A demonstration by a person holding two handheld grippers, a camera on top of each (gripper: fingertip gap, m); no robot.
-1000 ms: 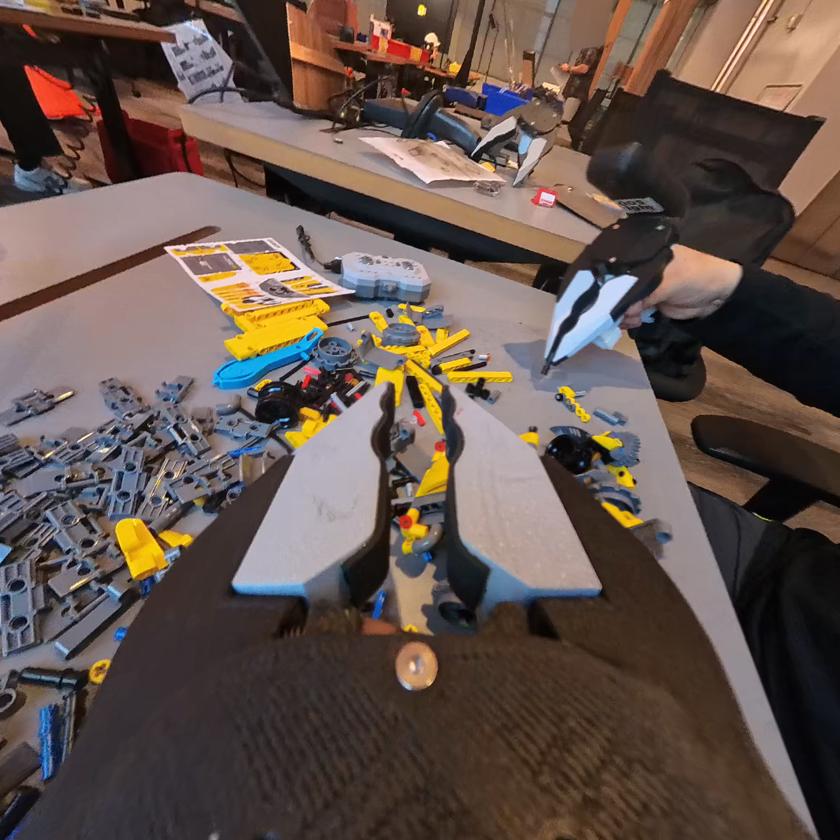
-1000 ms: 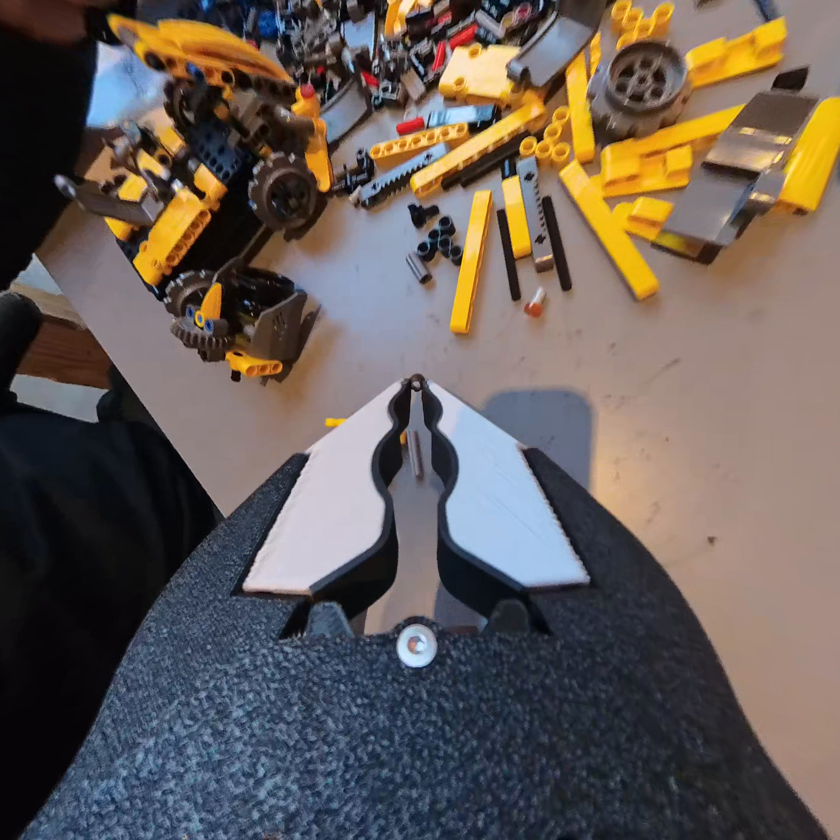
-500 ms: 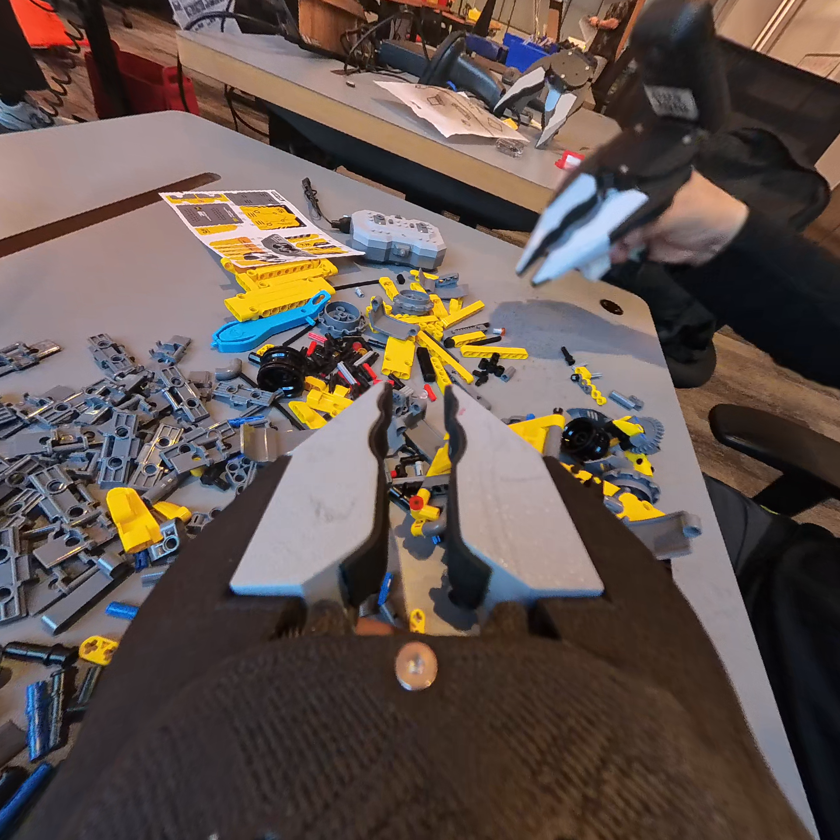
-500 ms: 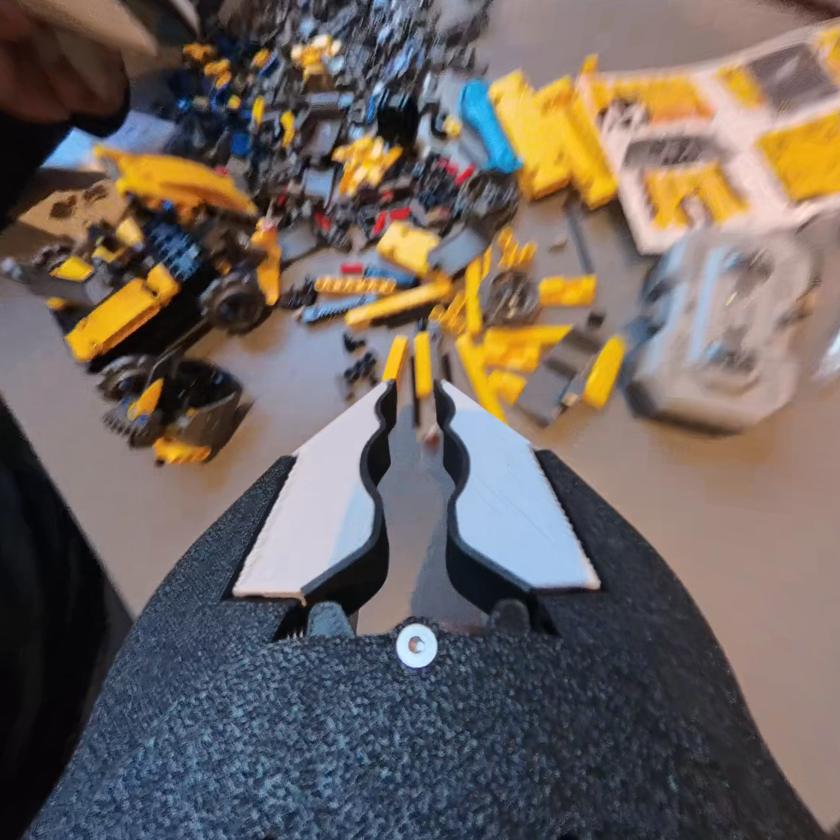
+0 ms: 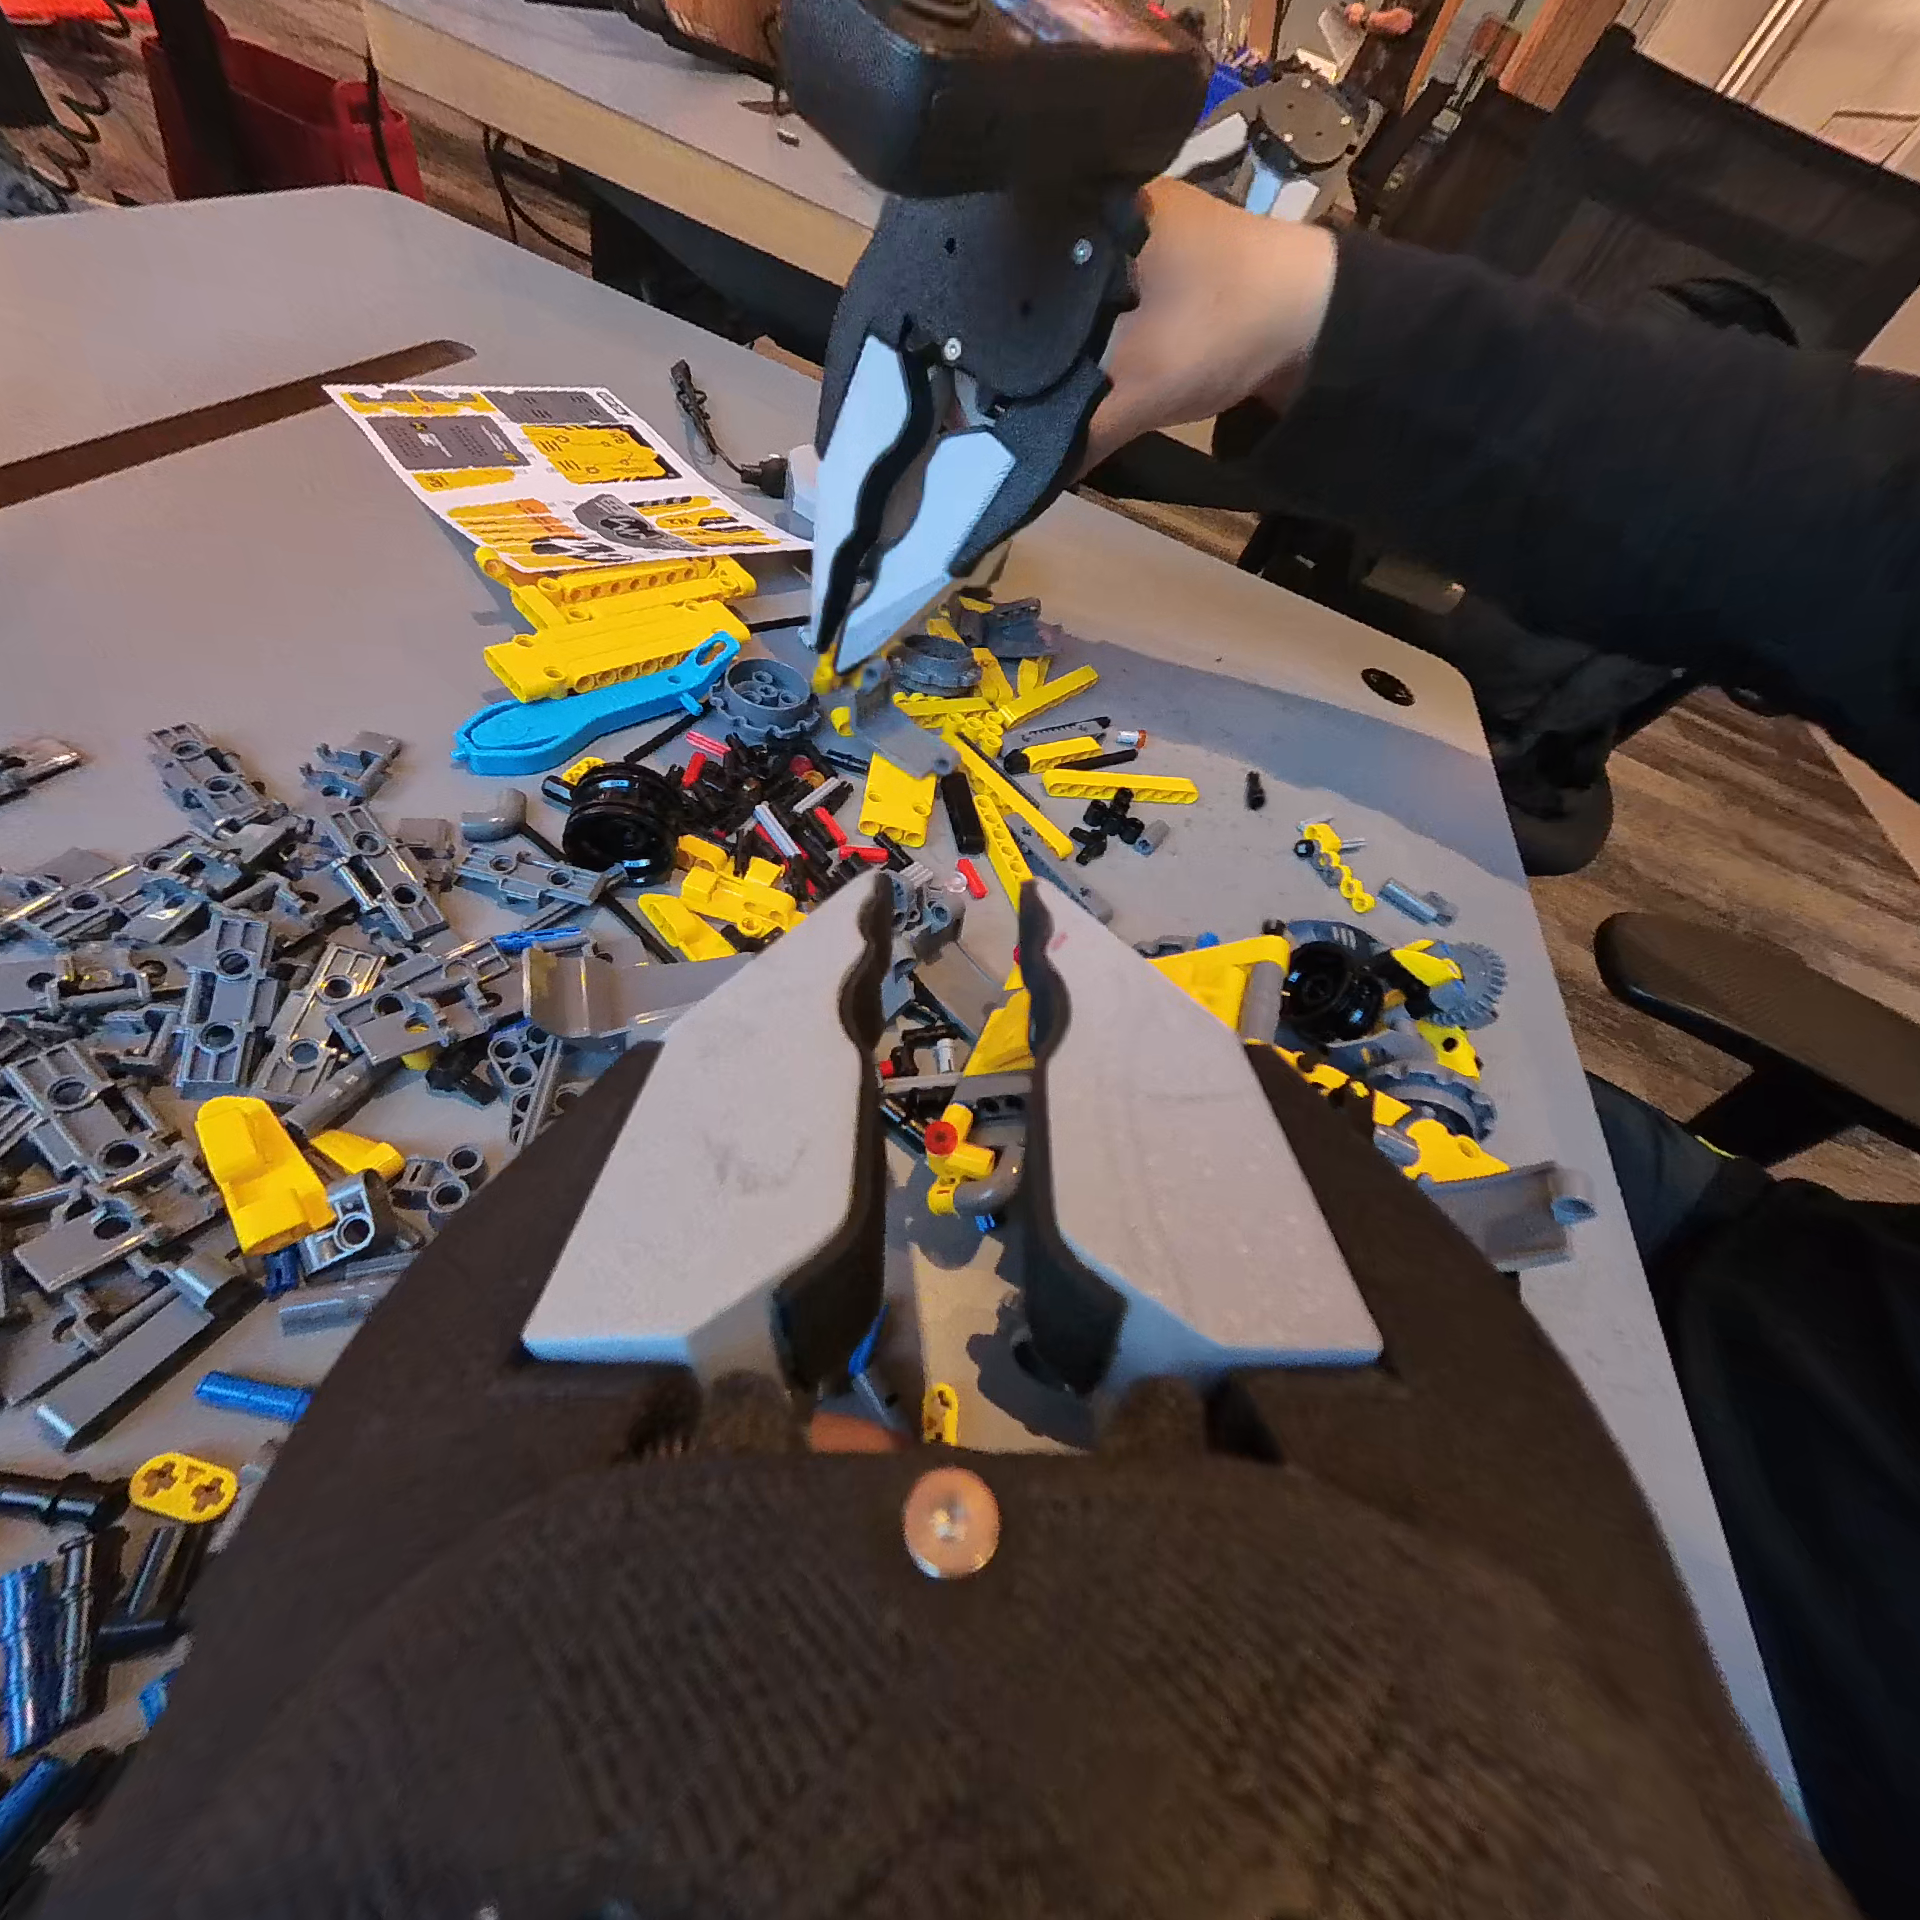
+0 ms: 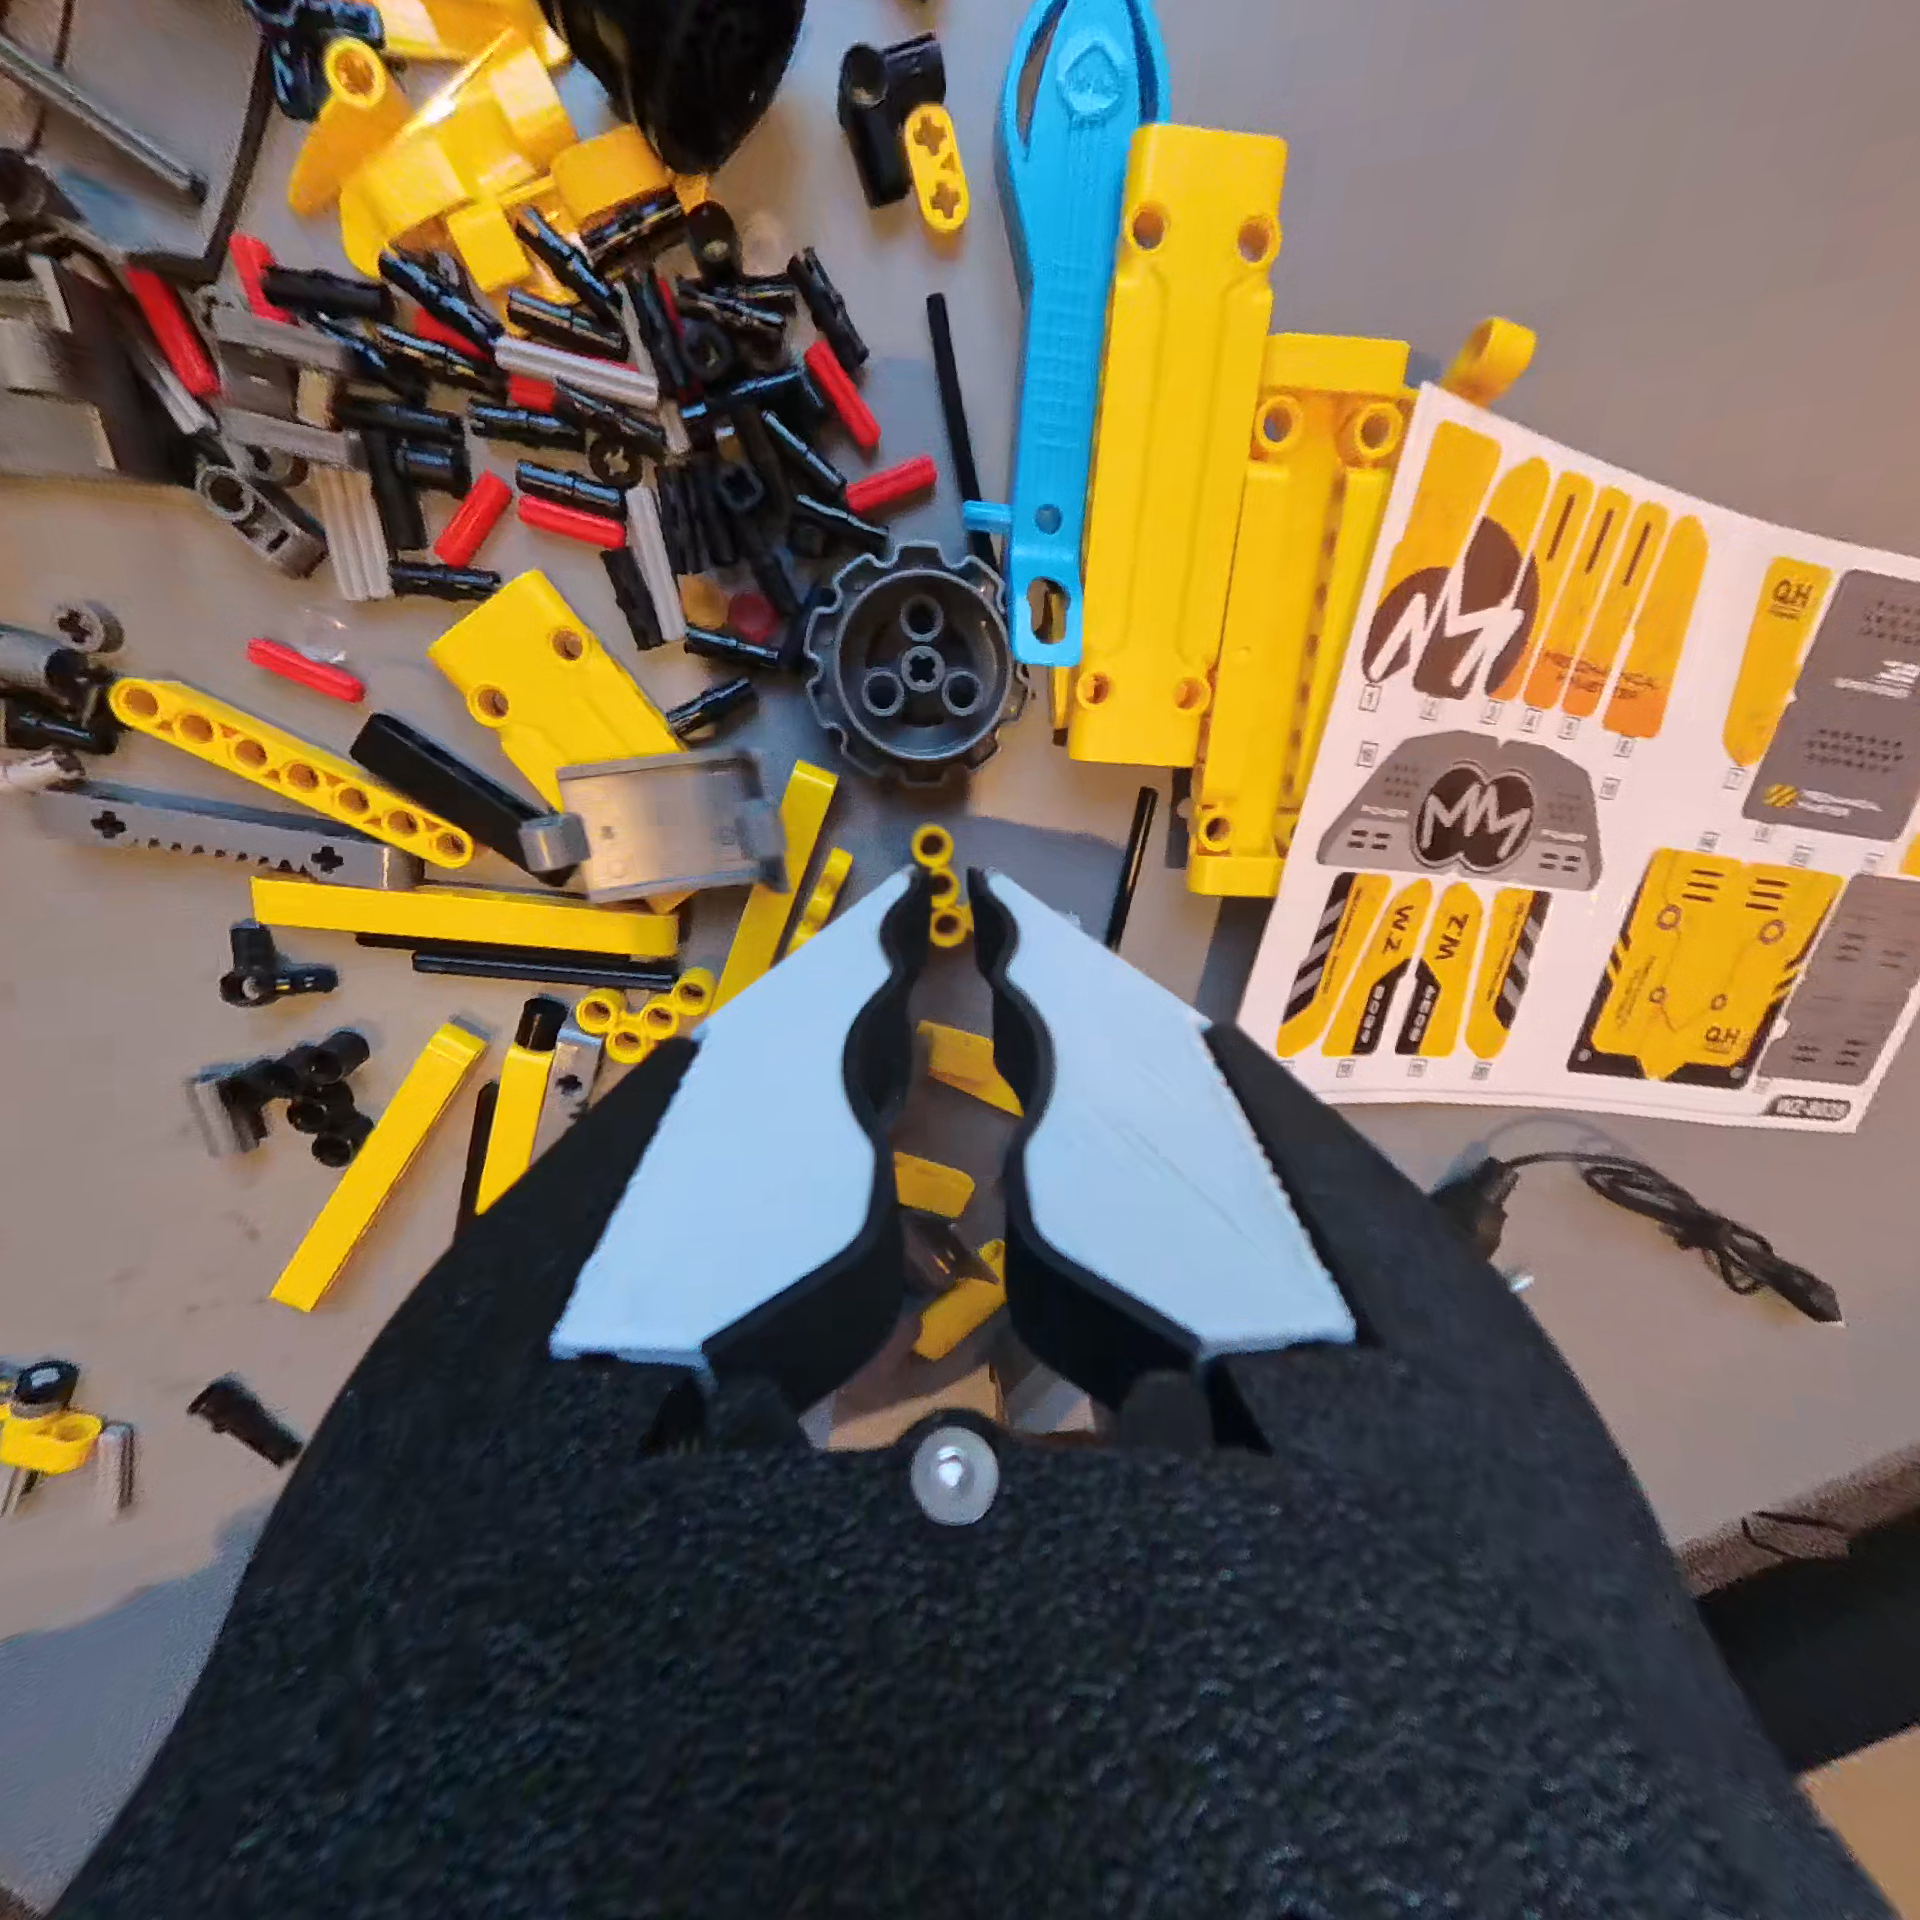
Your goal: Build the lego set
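My right gripper (image 6: 943,883) points down at the grey table (image 5: 208,582). Its tips are closed against both sides of a small yellow beam (image 6: 932,844) with round holes, which lies just below a dark grey toothed wheel (image 6: 920,670). In the left wrist view the right gripper (image 5: 831,649) touches down at the far side of the loose parts, held by a hand in a black sleeve. My left gripper (image 5: 954,904) is open and empty. It hovers over red, black and yellow pins and a partly built yellow model (image 5: 1382,1029).
A blue tool (image 6: 1070,312), long yellow panels (image 6: 1174,468) and a sticker sheet (image 6: 1610,779) lie to the right of the right gripper. Several grey links (image 5: 208,987) are heaped at the left. A black cable (image 6: 1662,1226) lies near the table's far edge. A chair (image 5: 1766,1008) stands at the right. The tips of one gripper are about 20 cm away from the tips of the other. Between my left fingertips and the partly built yellow model (image 5: 1382,1029) there is roughly 15 cm.
The right gripper lifted off the bare table near the right edge, opened, swung left over the pile and came down with its jaws narrowed around the small yellow beam. The left gripper drew back slightly.
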